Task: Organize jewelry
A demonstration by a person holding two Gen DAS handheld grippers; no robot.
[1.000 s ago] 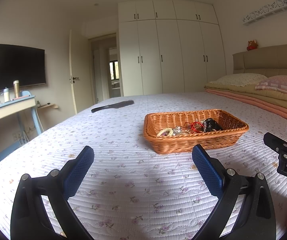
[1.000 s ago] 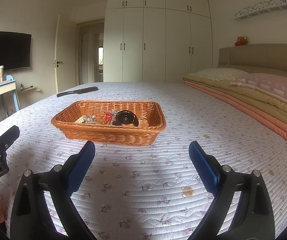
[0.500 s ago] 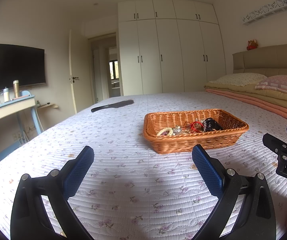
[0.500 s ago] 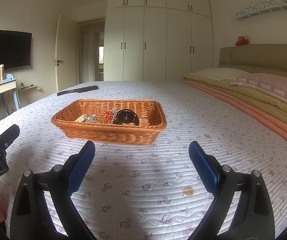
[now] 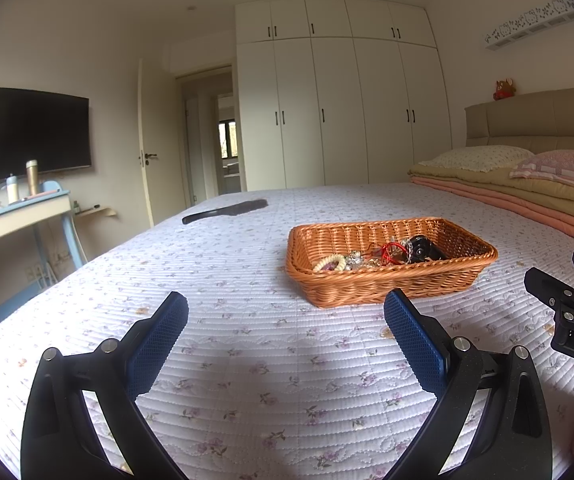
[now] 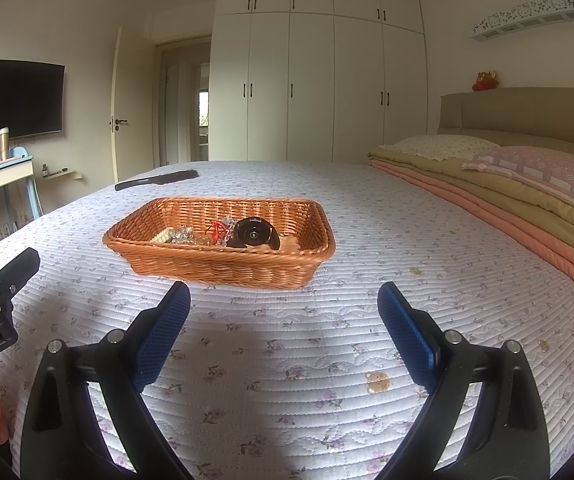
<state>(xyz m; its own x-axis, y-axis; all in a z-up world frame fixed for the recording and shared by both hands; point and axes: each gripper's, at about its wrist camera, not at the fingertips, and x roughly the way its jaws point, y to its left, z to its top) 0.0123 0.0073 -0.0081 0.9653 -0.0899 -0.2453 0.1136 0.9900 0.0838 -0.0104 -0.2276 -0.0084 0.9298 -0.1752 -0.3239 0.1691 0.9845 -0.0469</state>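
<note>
An orange wicker basket sits on the flowered bedspread. It holds a pale bead bracelet, silvery pieces, a red cord and a round black object. My left gripper is open and empty, above the bed, short of the basket. My right gripper is open and empty, just in front of the basket. Each gripper shows at the edge of the other's view.
A black brush lies on the far side of the bed. Folded blankets and pillows are stacked at the right by the headboard. A desk with bottles stands at the left, below a wall television.
The right gripper has edged slightly closer to the basket. The left gripper has hardly moved. Both stay open.
</note>
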